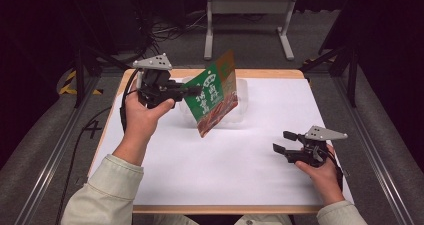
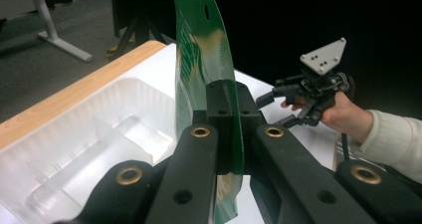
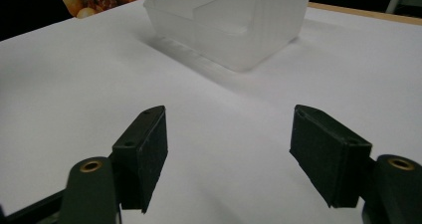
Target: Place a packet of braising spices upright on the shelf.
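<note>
Snack packet held over the tray

The left gripper pinches a green packet by its edge, hanging it above the clear plastic tray at the table's far side. The right gripper rests low with jaws spread and empty. A clean drop likely means lowering the packet into a compartment before letting go.

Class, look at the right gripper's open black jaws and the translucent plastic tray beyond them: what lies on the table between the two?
Nothing: the right gripper view shows bare white tabletop between the right gripper and the translucent plastic tray.
</note>
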Demonstrator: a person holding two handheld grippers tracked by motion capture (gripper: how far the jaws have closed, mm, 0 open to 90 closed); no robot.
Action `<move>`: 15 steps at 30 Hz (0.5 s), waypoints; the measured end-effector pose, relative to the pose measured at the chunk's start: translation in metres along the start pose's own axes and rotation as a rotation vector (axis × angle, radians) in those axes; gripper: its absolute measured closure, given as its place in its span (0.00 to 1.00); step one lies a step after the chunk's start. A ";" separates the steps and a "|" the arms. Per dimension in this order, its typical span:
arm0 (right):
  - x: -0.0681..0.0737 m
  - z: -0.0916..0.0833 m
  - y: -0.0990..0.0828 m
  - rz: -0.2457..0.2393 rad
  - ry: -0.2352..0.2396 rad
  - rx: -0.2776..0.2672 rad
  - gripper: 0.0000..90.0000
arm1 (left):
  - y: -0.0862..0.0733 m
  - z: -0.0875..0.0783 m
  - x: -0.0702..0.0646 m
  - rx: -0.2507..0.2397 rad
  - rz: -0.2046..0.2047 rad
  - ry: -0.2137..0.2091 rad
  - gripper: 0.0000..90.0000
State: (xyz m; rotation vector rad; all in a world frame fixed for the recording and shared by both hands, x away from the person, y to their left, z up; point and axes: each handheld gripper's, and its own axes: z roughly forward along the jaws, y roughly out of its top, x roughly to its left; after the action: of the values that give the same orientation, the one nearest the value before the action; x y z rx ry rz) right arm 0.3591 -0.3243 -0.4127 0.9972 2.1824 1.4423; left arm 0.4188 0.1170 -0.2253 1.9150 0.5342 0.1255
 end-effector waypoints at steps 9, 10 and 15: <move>-0.001 -0.004 -0.004 0.011 -0.012 0.006 0.34 | 0.013 0.002 0.014 -0.007 -0.024 0.047 1.00; -0.002 -0.004 -0.004 0.011 -0.013 0.006 0.34 | 0.015 0.002 0.017 -0.010 -0.028 0.050 1.00; -0.002 -0.004 -0.004 0.012 -0.011 0.006 0.34 | 0.021 0.004 0.026 -0.014 -0.045 0.082 1.00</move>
State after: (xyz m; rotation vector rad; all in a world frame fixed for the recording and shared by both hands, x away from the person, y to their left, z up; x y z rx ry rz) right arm 0.3562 -0.3299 -0.4149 1.0200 2.1780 1.4326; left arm 0.4498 0.1177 -0.2118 1.8889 0.6296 0.1789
